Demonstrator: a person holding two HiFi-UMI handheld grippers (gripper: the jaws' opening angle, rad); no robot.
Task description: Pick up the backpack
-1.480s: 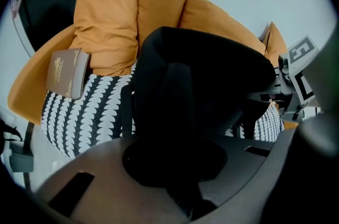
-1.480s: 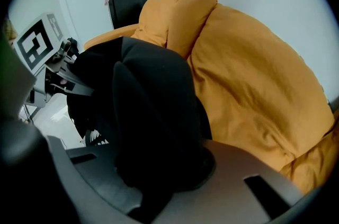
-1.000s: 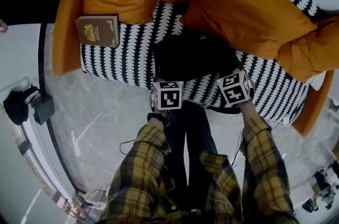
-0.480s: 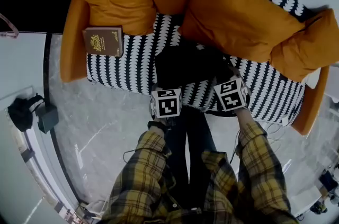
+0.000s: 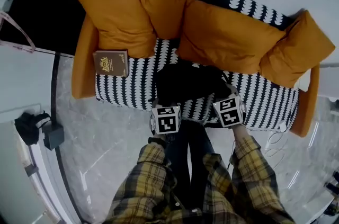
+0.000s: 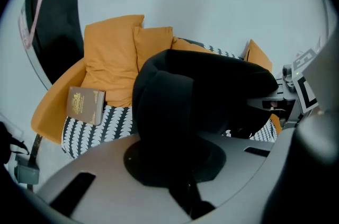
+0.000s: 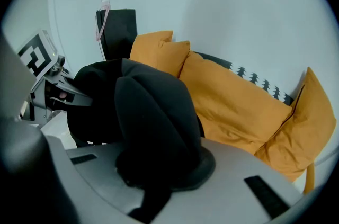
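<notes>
The black backpack (image 5: 186,82) hangs just above the black-and-white sofa seat (image 5: 130,88), in front of the person's legs. My left gripper (image 5: 166,110) is shut on its left side and my right gripper (image 5: 227,103) is shut on its right side. In the left gripper view, black backpack fabric (image 6: 201,106) bulges out of the left gripper (image 6: 177,191), whose jaws pinch it. In the right gripper view, a thick fold of the backpack (image 7: 151,112) is clamped in the same way in the right gripper (image 7: 148,191). Fabric hides the fingertips.
Orange cushions (image 5: 228,35) line the sofa back. A brown book (image 5: 111,63) lies on the seat's left end. A dark bag and a box (image 5: 37,130) sit on the marble floor at left, and cables (image 5: 273,143) lie at right. A black panel (image 5: 42,16) stands at the back left.
Both grippers have risen together with the backpack held between them. The sofa now looks smaller and further below.
</notes>
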